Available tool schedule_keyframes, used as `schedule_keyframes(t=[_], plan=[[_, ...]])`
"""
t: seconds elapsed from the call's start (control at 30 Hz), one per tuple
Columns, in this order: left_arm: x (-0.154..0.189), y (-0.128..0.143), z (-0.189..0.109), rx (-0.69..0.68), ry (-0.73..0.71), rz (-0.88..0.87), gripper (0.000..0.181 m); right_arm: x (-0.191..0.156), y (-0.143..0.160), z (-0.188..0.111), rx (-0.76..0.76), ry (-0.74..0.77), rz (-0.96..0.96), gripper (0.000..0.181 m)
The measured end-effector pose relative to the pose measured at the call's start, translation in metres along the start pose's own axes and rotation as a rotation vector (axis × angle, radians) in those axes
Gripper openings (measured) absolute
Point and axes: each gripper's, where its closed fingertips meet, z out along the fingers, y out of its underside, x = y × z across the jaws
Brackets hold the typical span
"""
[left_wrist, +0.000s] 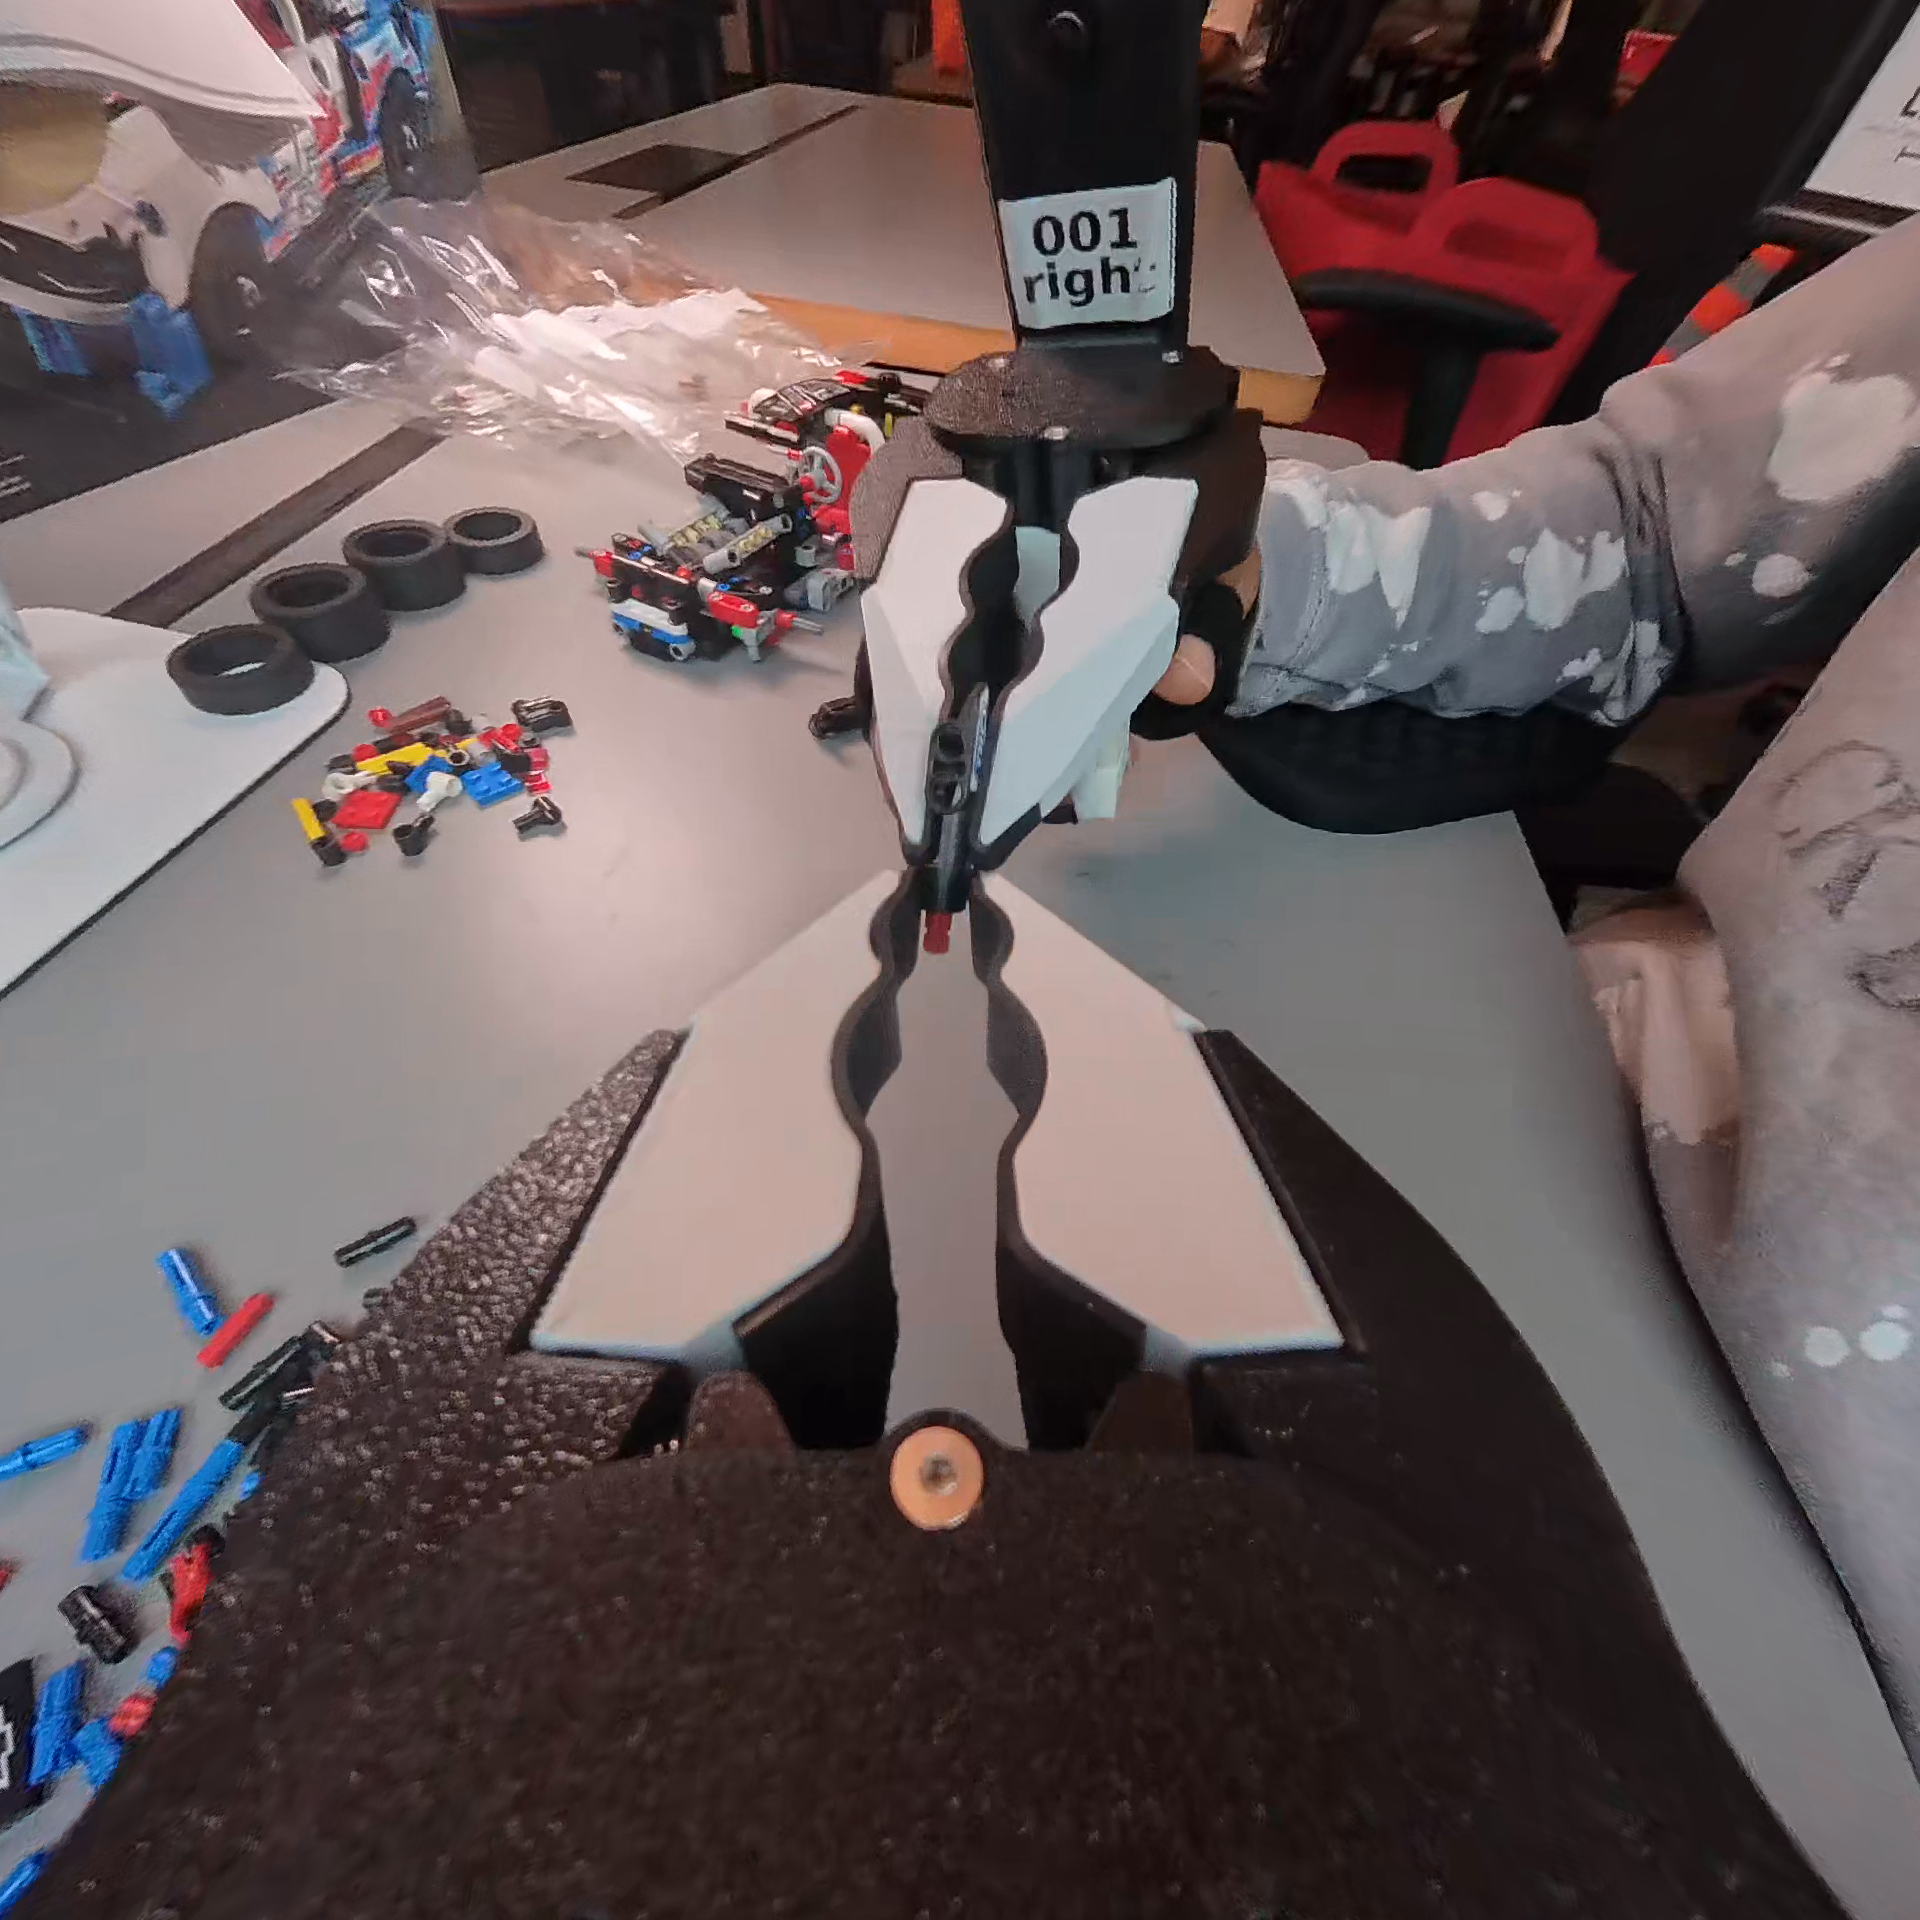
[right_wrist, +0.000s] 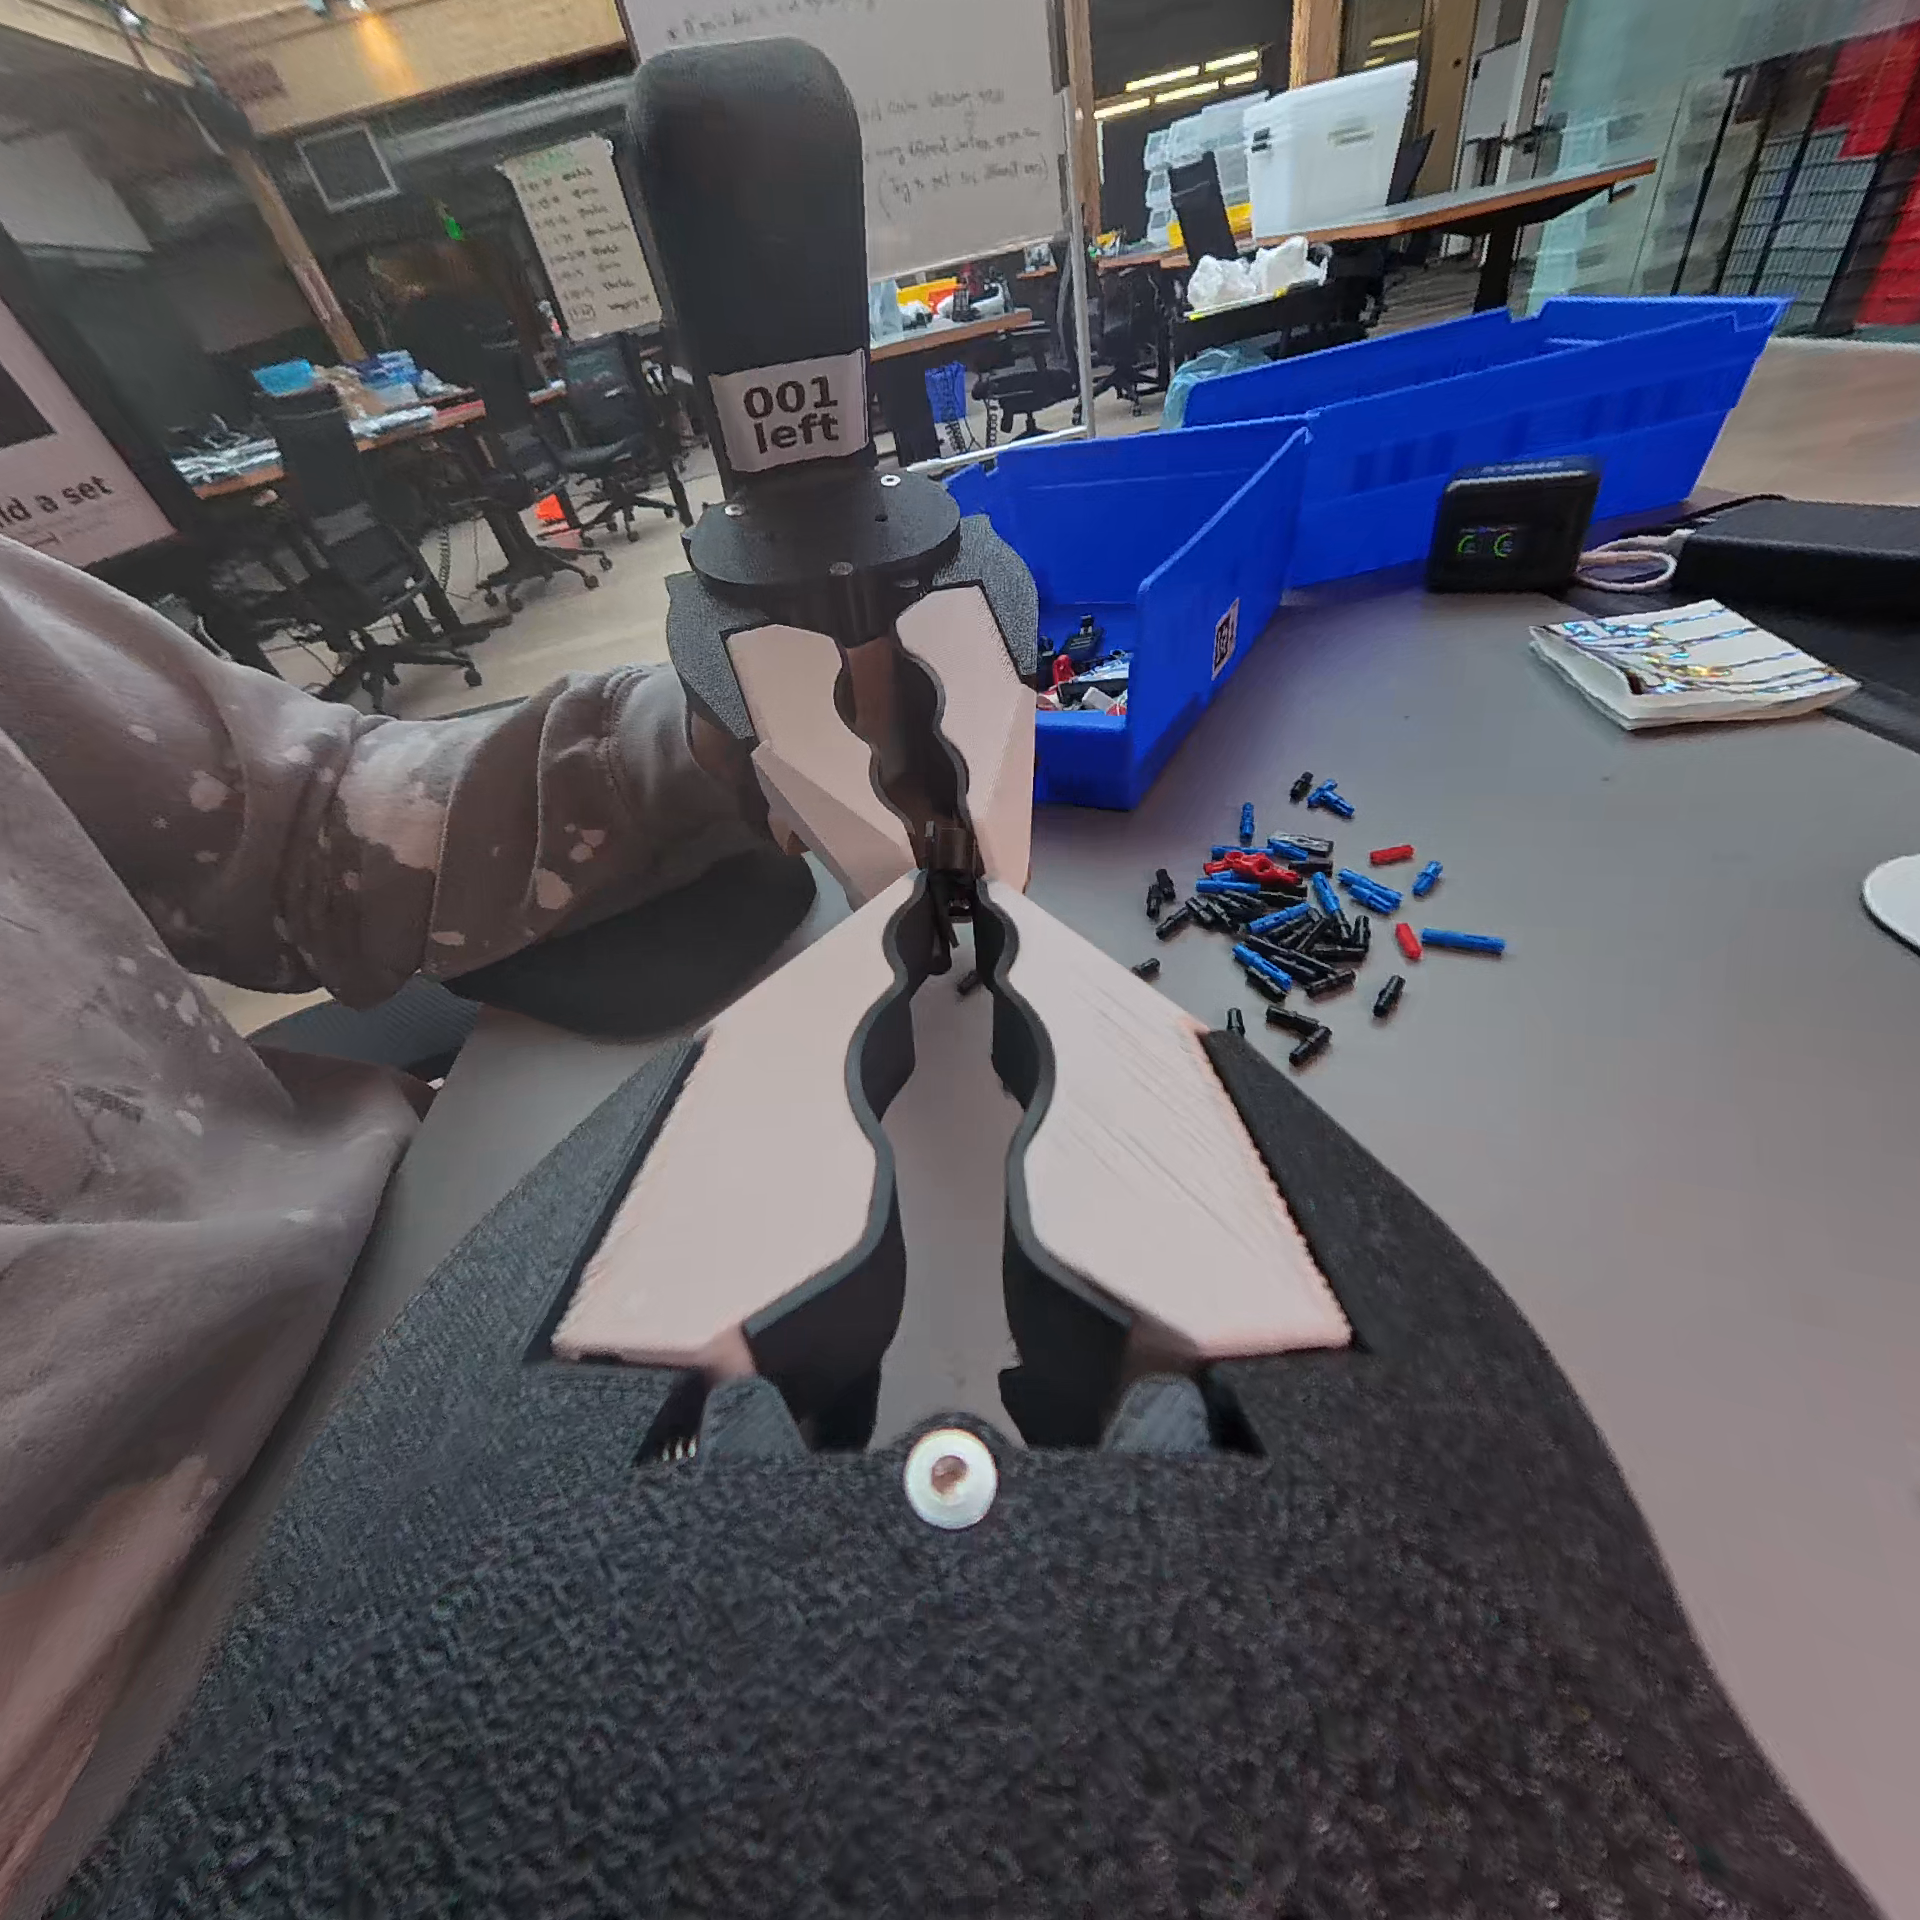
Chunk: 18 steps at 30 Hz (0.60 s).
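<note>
My left gripper (left_wrist: 940, 902) and my right gripper (right_wrist: 951, 902) meet tip to tip above the grey table (left_wrist: 1299, 1039). The left gripper is shut on a small red pin (left_wrist: 938, 928) that shows between its tips. The right gripper, seen opposite in the left wrist view (left_wrist: 948, 847), is shut on a long black beam (left_wrist: 958, 764) with holes. The beam's lower end touches the red pin. In the right wrist view the left gripper (right_wrist: 951, 862) faces me, and the pieces between the tips look dark and small (right_wrist: 943, 914).
A partly built toy car (left_wrist: 748, 551), several black tyres (left_wrist: 353, 582) and a pile of small coloured bricks (left_wrist: 436, 774) lie at the left. Blue and black pins (right_wrist: 1288, 914) lie at the right. Blue bins (right_wrist: 1143, 582), a booklet (right_wrist: 1683, 665) and a sleeved arm (left_wrist: 1507, 551) are near. Left and right tips are no more than a few centimetres apart.
</note>
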Motion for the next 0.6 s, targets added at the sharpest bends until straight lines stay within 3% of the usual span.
schedule_keyframes(t=[0.07,0.13,0.2,0.37,0.5,0.6], plan=[[0.001,-0.005,-0.007,0.021,0.011,-0.014,0.006,-0.001,-0.007,0.002,0.039,-0.007,0.026,0.009],[-0.011,-0.010,-0.017,0.037,-0.060,-0.012,0.006,0.008,-0.011,0.003,0.065,0.036,0.050,0.028],[-0.028,-0.023,-0.036,0.104,-0.160,-0.026,0.006,0.016,0.005,0.009,-0.041,0.064,0.033,0.036],[-0.067,-0.040,-0.076,0.252,-0.406,-0.061,0.006,0.028,0.092,0.049,-0.542,0.152,-0.118,0.030],[-0.067,-0.039,-0.076,0.251,-0.419,-0.050,0.006,0.026,0.105,0.064,-0.662,0.172,-0.243,0.015],[-0.066,-0.038,-0.075,0.247,-0.416,-0.048,0.006,0.022,0.106,0.059,-0.694,0.126,-0.206,0.013]])
